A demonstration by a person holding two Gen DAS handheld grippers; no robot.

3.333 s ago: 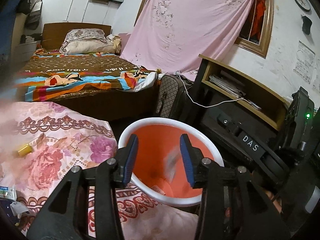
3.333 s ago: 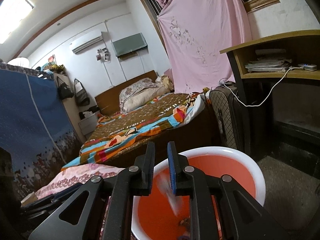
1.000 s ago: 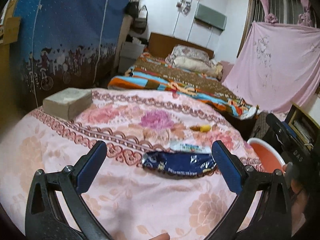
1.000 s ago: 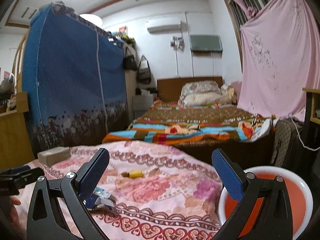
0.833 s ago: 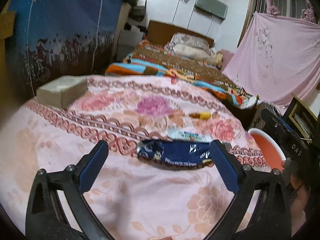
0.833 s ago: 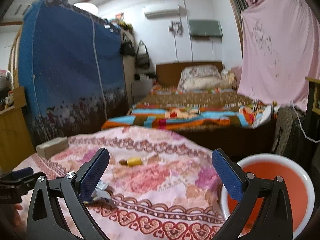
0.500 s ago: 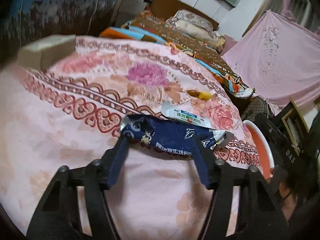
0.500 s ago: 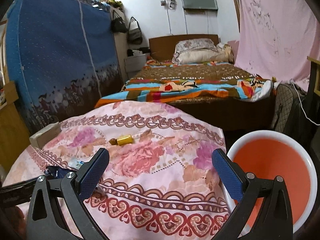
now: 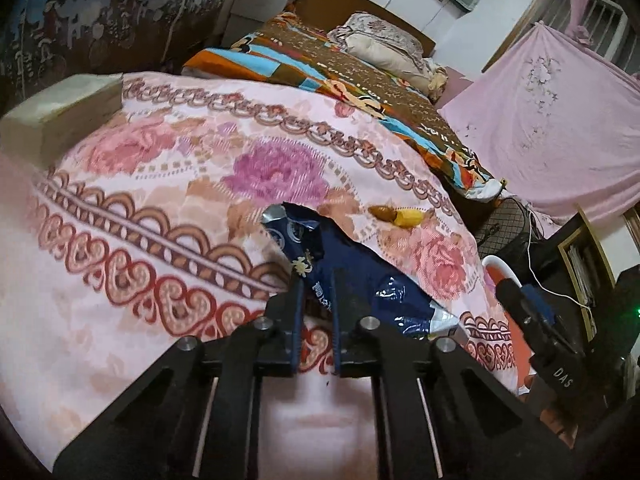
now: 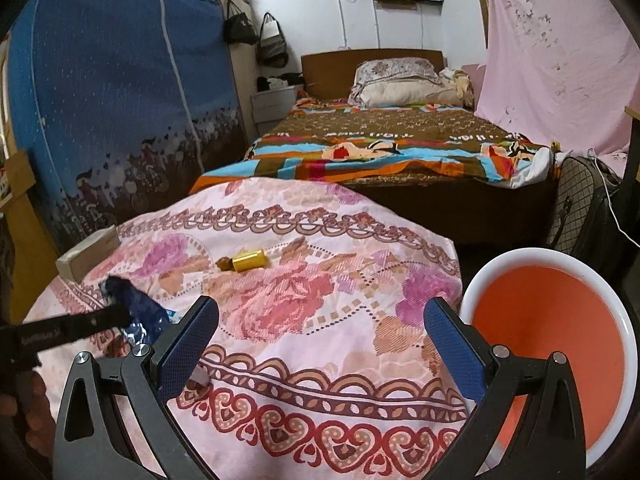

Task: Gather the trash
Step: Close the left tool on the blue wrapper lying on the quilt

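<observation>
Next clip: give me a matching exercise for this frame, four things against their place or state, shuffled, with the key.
Things:
1. dark blue snack wrapper
2. small yellow bottle
3. orange bin
4. right gripper

Places or states:
A. standing past the right edge of the floral cloth
B. open, with nothing between its fingers
C. pinched by the left gripper
D. lying on its side near the far part of the cloth

Pairs: 1-C, 2-D, 3-A, 4-B

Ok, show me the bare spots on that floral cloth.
Free: the floral cloth between the yellow bottle and orange bin. Crowded: the near-left corner, where the left gripper pinches the dark blue wrapper.
</observation>
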